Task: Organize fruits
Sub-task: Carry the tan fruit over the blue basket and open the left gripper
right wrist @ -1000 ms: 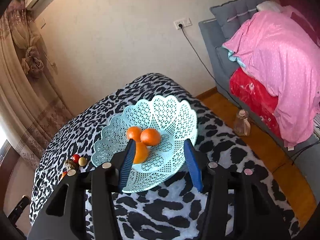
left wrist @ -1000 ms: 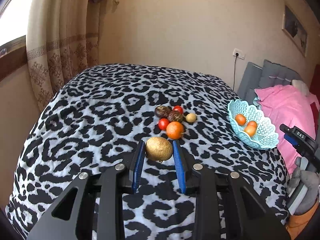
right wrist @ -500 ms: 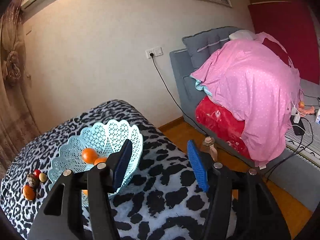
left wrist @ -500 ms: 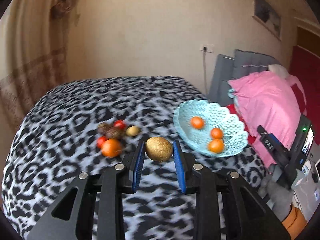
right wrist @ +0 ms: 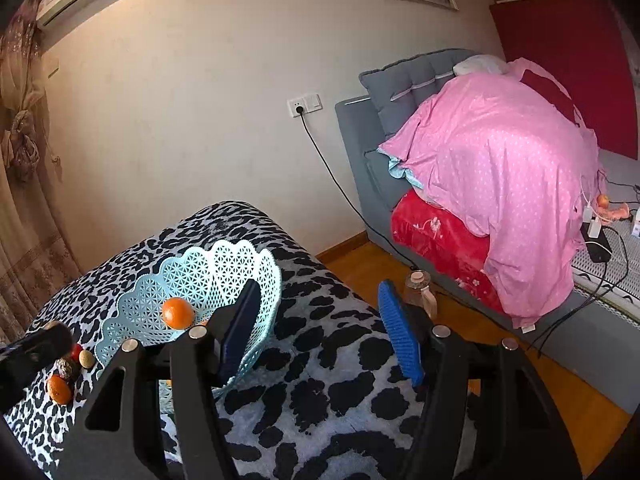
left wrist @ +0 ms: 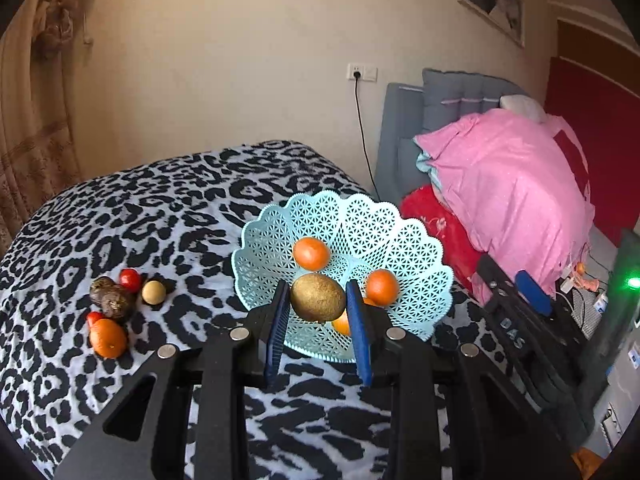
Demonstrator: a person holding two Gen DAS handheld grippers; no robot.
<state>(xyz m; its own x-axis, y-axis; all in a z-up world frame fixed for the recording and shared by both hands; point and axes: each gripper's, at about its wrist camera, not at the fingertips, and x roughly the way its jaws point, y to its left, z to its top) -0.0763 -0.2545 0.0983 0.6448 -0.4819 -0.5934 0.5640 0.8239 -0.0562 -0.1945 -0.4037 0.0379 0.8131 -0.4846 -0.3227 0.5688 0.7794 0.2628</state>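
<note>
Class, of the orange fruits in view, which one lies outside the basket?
The orange on the leopard-print cloth, beside the dark fruits; the others sit inside the blue basket.

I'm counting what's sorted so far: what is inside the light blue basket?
Three oranges lie in the light blue basket: one at the back, one on the right, and a third mostly covered by the left gripper and its brown fruit. Anything beneath cannot be seen.
</note>
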